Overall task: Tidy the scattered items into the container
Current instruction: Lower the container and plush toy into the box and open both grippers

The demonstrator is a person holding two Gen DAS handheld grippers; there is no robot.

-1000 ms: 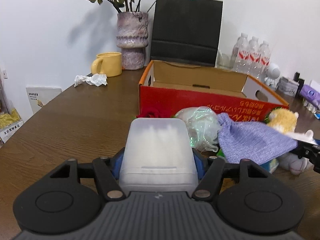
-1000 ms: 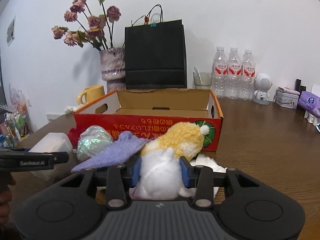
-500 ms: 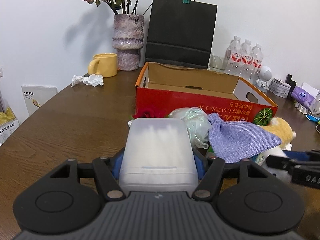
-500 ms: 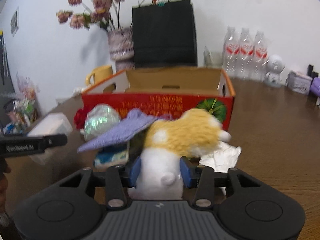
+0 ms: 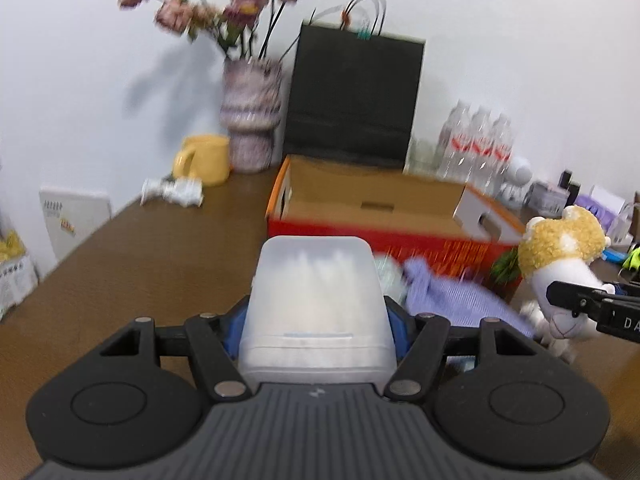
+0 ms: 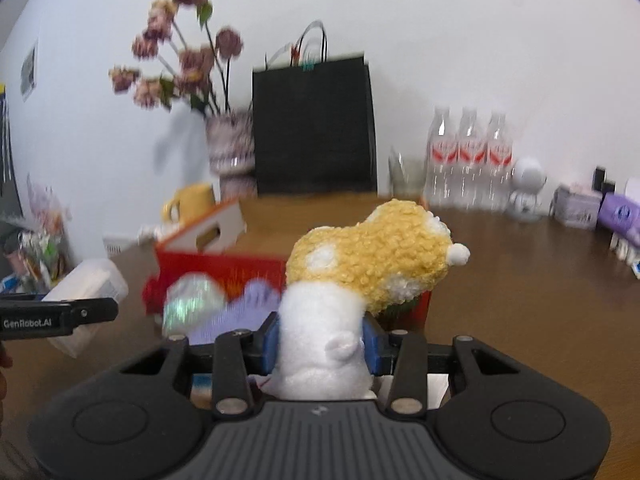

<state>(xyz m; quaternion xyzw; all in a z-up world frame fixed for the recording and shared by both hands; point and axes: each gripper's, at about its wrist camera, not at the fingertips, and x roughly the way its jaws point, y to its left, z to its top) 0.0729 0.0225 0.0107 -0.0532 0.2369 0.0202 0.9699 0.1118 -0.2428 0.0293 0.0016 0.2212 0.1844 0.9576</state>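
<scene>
My left gripper (image 5: 317,334) is shut on a translucent white plastic box (image 5: 316,280), held just above the wooden table. In front of it stands the open red cardboard box (image 5: 440,246). My right gripper (image 6: 320,346) has a plush toy (image 6: 320,320) with a white body and yellow head between its blue pads. Its jaws are closing and press the body. The toy hangs clear of the table, right of the red cardboard box (image 6: 224,268). A purple cloth pouch (image 5: 452,300) and an iridescent bundle (image 6: 192,304) lie against the red front wall.
Behind the container stand a black paper bag (image 5: 356,96), a vase of dried flowers (image 5: 250,120), a yellow mug (image 5: 206,160) and water bottles (image 5: 476,140). Crumpled tissue (image 5: 176,192) lies at the back left. Small items line the table's right edge (image 6: 600,208).
Both grippers have risen with their loads. The plush toy came up off the pile beside the pouch and now hangs in the air. The white box stays gripped.
</scene>
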